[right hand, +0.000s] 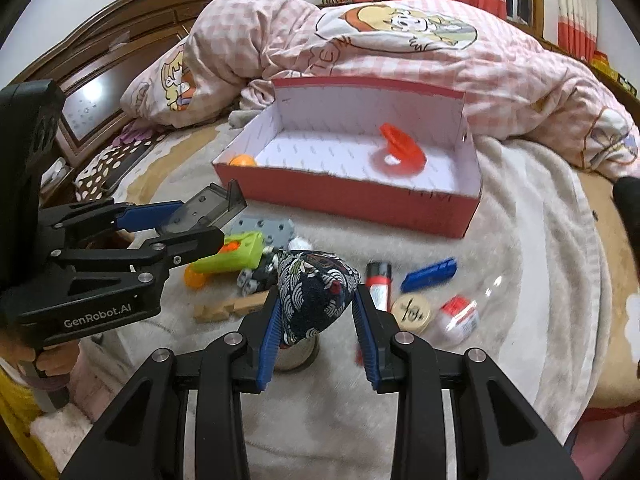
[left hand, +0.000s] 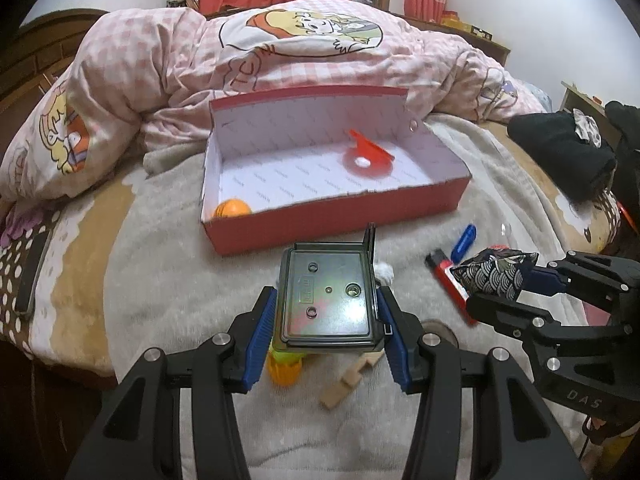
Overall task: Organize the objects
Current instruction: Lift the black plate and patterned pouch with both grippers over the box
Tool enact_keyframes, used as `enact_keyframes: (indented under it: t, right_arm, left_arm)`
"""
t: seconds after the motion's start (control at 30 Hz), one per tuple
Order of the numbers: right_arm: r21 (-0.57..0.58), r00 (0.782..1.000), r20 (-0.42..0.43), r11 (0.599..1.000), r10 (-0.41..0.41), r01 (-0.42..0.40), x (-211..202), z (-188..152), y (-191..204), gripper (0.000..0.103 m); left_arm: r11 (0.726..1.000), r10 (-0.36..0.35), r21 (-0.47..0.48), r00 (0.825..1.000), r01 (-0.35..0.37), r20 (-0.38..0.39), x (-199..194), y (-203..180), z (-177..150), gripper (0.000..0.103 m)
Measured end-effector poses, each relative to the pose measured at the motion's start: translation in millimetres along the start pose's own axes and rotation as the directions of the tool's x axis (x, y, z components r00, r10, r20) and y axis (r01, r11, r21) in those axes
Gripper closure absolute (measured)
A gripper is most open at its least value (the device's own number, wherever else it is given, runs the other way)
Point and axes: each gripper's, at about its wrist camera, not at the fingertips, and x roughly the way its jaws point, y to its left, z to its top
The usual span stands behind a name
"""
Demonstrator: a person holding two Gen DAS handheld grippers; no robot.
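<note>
left gripper (left hand: 326, 336) clamped about half open on a dark translucent plastic case (left hand: 329, 296), blue pads pressed flat to both its long sides, flat face up, held clear of the blanket (left hand: 168, 280). right gripper (right hand: 316, 322) closed on a navy wave-patterned fabric pouch (right hand: 316, 296), pads squeezing it from either side, pouch bulging up between them, lifted off the bed. both grippers side by side, close but not touching, short of the red cardboard box (right hand: 352, 200) lying open on the blanket with its lid propped against the pink quilt (right hand: 400, 52). inside the box: an orange ball (left hand: 232, 208) in the near left corner, a red plastic ring piece (left hand: 366, 160) toward the right. scattered on the blanket under and beside the grippers: green and orange toy (right hand: 232, 256), wooden block (right hand: 228, 308), grey holed plate (right hand: 260, 228), blue clip (right hand: 430, 274), red and black tube (right hand: 380, 280), round wooden disc (right hand: 412, 312), small clear bottle (right hand: 460, 316).
</note>
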Motion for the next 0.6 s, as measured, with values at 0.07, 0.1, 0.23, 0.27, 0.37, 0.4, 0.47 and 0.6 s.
enact_keyframes:
  t: [0.07, 0.1, 0.23, 0.27, 0.37, 0.4, 0.47, 0.6]
  right_arm:
    - [-0.004, 1.0, 0.002, 1.0, -0.009, 0.009, 1, 7, -2, 0.068]
    - [-0.004, 1.0, 0.004, 1.0, -0.009, 0.009, 2, 11, -4, 0.068]
    - [-0.004, 1.0, 0.019, 1.0, -0.016, 0.016, 4, 27, -8, 0.068]
    - [-0.002, 1.0, 0.023, 1.0, -0.02, 0.02, 5, 30, -9, 0.068]
    - [0.009, 0.999, 0.031, 1.0, -0.018, 0.018, 9, 41, -13, 0.068]
    - [0.012, 0.999, 0.033, 1.0, -0.018, 0.017, 11, 44, -14, 0.068]
    - [0.021, 0.999, 0.038, 1.0, -0.017, 0.016, 16, 50, -16, 0.068]
    - [0.038, 0.999, 0.04, 0.999, -0.014, 0.013, 25, 61, -22, 0.068]
  left_arm:
    - [1.0, -0.003, -0.005, 1.0, 0.003, -0.001, 4, 0, 7, 0.054]
    - [1.0, -0.003, -0.008, 1.0, 0.003, -0.002, 5, 0, 9, 0.054]
    - [0.999, 0.009, -0.038, 1.0, -0.01, -0.005, 16, 5, 20, 0.054]
    - [0.999, 0.011, -0.045, 1.0, -0.011, -0.005, 18, 6, 23, 0.054]
    - [0.999, 0.022, -0.05, 1.0, -0.022, -0.002, 25, 8, 32, 0.054]
    - [0.998, 0.026, -0.05, 1.0, -0.026, -0.002, 27, 9, 36, 0.054]
    - [0.998, 0.031, -0.051, 1.0, -0.031, -0.001, 31, 11, 42, 0.054]
    - [0.998, 0.04, -0.049, 0.999, -0.04, 0.004, 38, 13, 56, 0.054]
